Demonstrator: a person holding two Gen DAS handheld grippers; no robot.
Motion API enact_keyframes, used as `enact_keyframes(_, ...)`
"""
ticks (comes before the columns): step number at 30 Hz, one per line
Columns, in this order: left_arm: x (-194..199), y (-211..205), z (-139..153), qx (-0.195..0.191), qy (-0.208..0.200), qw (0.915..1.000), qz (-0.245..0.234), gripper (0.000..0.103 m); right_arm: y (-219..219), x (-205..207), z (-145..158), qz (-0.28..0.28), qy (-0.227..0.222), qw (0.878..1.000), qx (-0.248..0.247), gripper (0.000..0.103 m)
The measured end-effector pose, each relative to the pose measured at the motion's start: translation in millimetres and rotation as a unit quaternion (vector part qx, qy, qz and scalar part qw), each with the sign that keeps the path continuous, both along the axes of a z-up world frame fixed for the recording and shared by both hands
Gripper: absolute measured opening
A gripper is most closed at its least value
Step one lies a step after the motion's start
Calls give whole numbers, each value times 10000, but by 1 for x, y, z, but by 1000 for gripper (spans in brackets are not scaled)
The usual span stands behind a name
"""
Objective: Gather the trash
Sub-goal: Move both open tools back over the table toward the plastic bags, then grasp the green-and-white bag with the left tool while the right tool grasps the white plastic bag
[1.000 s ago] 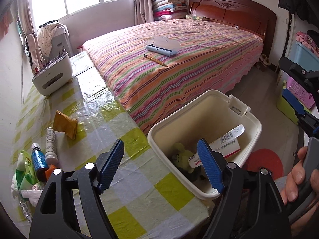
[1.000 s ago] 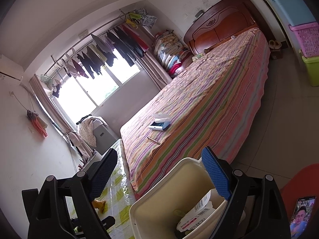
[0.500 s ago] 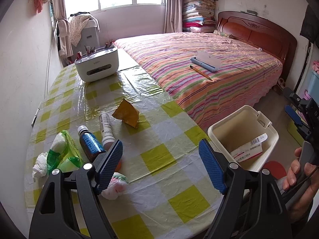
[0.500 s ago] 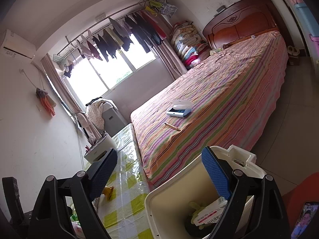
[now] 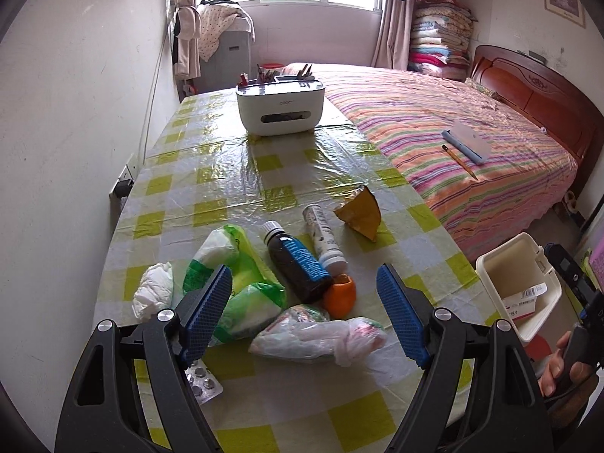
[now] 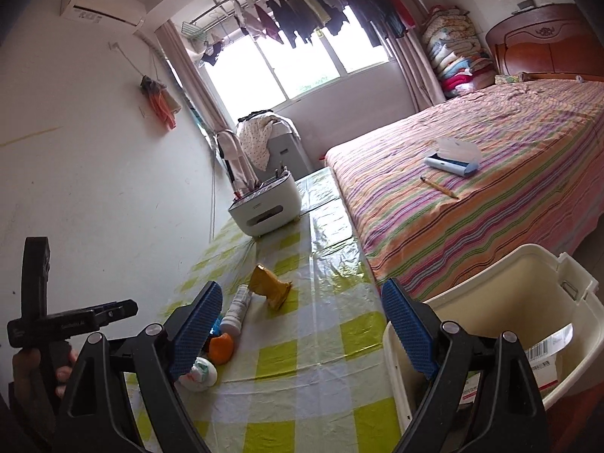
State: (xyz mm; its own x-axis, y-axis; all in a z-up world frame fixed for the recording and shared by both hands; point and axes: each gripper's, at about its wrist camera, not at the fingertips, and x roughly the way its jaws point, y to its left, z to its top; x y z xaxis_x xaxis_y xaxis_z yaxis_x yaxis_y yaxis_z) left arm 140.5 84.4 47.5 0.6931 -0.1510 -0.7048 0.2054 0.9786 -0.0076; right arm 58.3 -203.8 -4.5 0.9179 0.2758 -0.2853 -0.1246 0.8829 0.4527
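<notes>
While both grippers stand wide apart and hold nothing, the step in hand looks like choosing the next piece of rubbish from the heap on the worktop (image 5: 287, 158). Going from the left of the left wrist view: a crumpled white tissue (image 5: 154, 290) lies at the heap's edge, then a green-and-white plastic bag (image 5: 241, 283), with a foil pill blister (image 5: 202, 379) just under the left gripper (image 5: 304, 317). Next come a dark syrup bottle (image 5: 296, 264) on its side, a white tube (image 5: 324, 236) lying beside it, a piece of orange peel (image 5: 341, 294) against the bottle's base, and a knotted clear bag (image 5: 317, 336) nearest the camera. A yellow-brown wrapper (image 5: 360, 213), perhaps torn paper, sits apart beyond them. Off the worktop's right edge stands the cream bin (image 5: 490, 264), already holding a labelled packet (image 5: 523, 300); the right gripper (image 6: 302, 334) hovers near its rim. The next move calls for lowering the left gripper over the knotted bag, which lies between its jaws, closing gently on the soft plastic, then carrying it right to the bin.
</notes>
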Motion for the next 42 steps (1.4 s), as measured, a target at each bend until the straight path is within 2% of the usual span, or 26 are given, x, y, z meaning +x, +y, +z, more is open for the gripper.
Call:
enact_keyframes(6, 15, 38, -10, -137, 367, 9988, 279, 78, 53, 17, -9, 1026, 247, 9943, -163, 84)
enact_keyframes(11, 26, 49, -24, -9, 669, 9973, 315, 78, 93, 23, -17, 1485, 411, 9868, -503, 84)
enact_keyframes(14, 40, 58, -35, -140, 958, 9943, 446, 78, 106, 25, -21, 1675, 504, 9833, -508, 84)
enact_keyframes(17, 55, 67, -48, -429, 1399, 9875, 585, 78, 115, 28, -23, 1773, 572, 9811, -524, 84)
enact_keyframes(21, 70, 76, -61, -780, 1790, 9777, 768, 78, 124, 29, -24, 1838, 590, 9795, -580, 84)
enact_keyframes(25, 80, 89, -68, -1122, 1997, 9683, 995, 78, 129, 29, -24, 1893, 584, 9782, -621, 84)
enact_keyframes(29, 90, 101, -81, -1438, 2300, 9552, 1183, 78, 129, 28, -24, 1923, 577, 9777, -612, 84)
enact_keyframes(34, 97, 109, -91, -1429, 2418, 9500, 1366, 78, 128, 29, -23, 1925, 580, 9779, -564, 84)
enact_keyframes(36, 98, 116, -92, -1542, 2447, 9466, 1427, 78, 129, 29, -23, 1929, 583, 9779, -553, 84)
enact_keyframes(42, 100, 128, -111, -2001, 2841, 9260, 1475, 78, 130, 29, -23, 1945, 584, 9775, -567, 84)
